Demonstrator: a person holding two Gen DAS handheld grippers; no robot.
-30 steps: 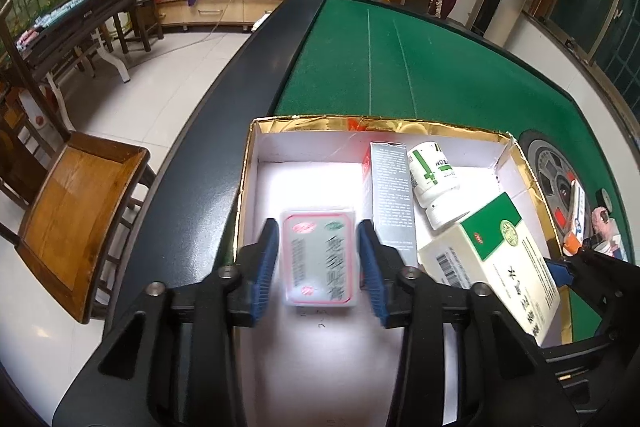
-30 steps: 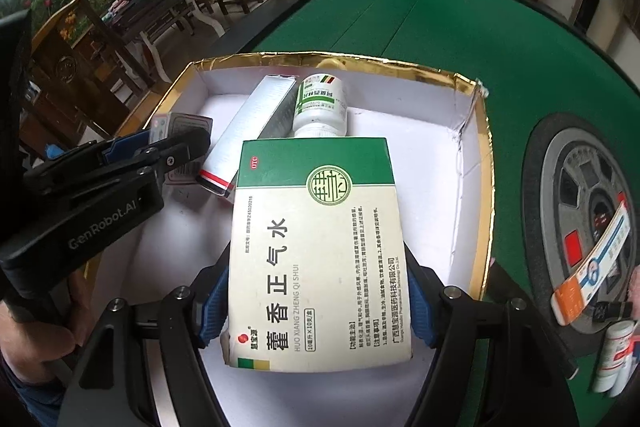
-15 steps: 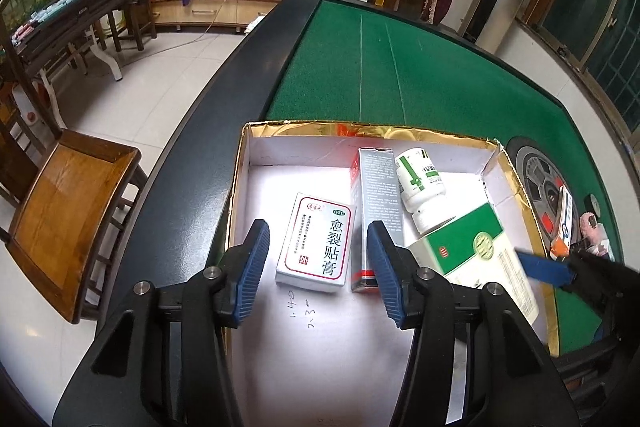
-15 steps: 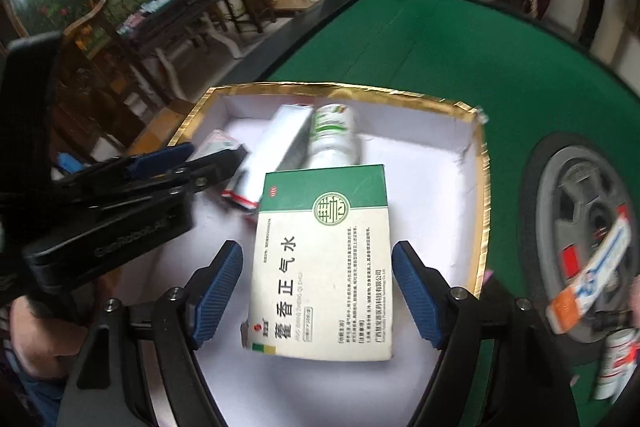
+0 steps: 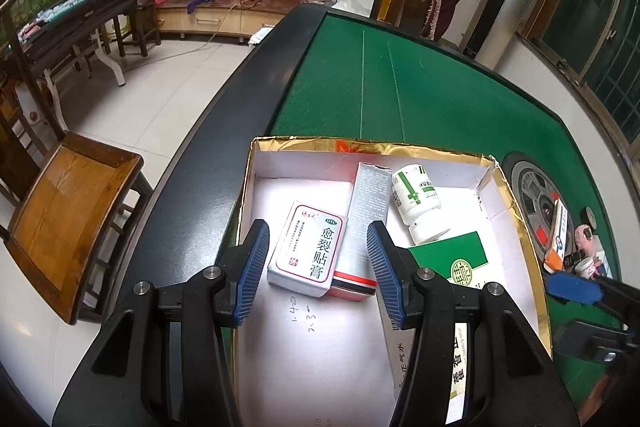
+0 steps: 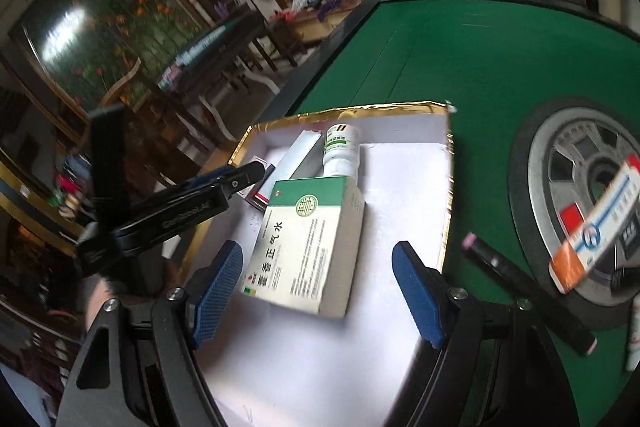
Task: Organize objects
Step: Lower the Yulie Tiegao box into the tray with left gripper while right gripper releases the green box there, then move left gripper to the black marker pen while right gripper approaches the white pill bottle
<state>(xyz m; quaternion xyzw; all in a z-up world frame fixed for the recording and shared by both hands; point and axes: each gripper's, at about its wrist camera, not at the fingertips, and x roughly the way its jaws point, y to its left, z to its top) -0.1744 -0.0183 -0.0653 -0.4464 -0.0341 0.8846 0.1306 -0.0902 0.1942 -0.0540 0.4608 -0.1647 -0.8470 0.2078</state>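
Note:
A gold-rimmed white box [image 5: 256,163] sits on the green table. In it lie a small white and red medicine carton [image 5: 308,247], a long grey carton [image 5: 366,211], a white pill bottle [image 5: 418,203] and a large green and white carton [image 6: 308,243]. My left gripper [image 5: 318,273] is open and empty, its blue pads just short of the small carton. My right gripper [image 6: 318,291] is open and empty, pulled back from the large carton, which rests in the box. The box rim also shows in the right wrist view [image 6: 344,111].
To the right of the box lie a round grey weight plate [image 6: 576,195], an orange, white and blue tube box [image 6: 596,223], a black pen [image 6: 520,287] and small items [image 5: 584,259]. A wooden chair [image 5: 68,223] stands left of the table's black edge [image 5: 208,155].
Both grippers have opened. The left let go of the small carton and the right let go of the large carton; both cartons now lie in the box. Both grippers have drawn back and up.

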